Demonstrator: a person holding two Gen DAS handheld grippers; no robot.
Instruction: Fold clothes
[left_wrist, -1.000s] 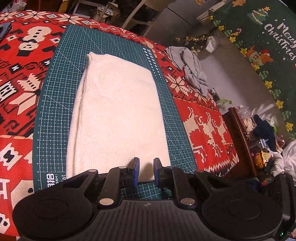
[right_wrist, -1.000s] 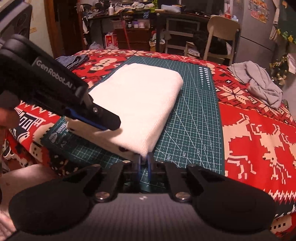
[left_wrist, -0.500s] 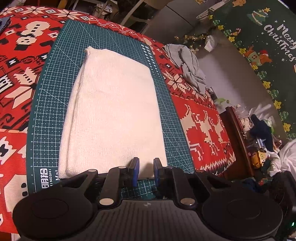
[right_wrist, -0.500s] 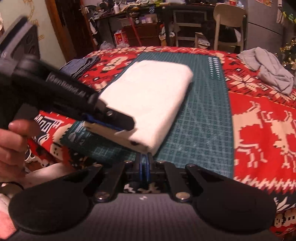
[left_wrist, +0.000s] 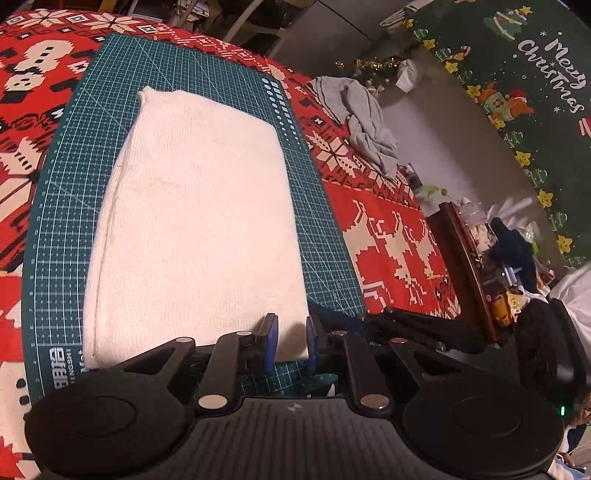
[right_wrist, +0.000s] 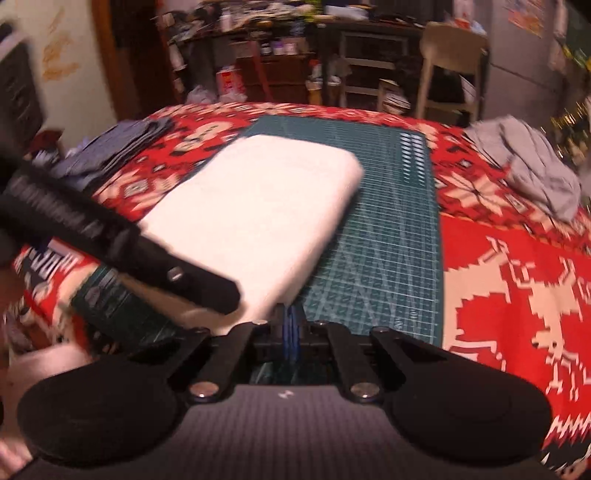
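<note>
A folded white knitted garment lies lengthwise on the green gridded cutting mat over the red Christmas-patterned tablecloth; the left gripper seems to pinch its near edge; the right gripper is closed at its near right corner, though blur hides whether cloth is caught; a crumpled grey garment lies toward the far right edge.

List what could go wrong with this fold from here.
1. Both grippers, left and right, hold the towel only at its near edge; a layer may slip out and spoil the fold.
2. The right gripper pinches just the corner, so a pull could skew the towel on the mat.
3. The near edge sits at the mat's border, close to the table edge.
</note>
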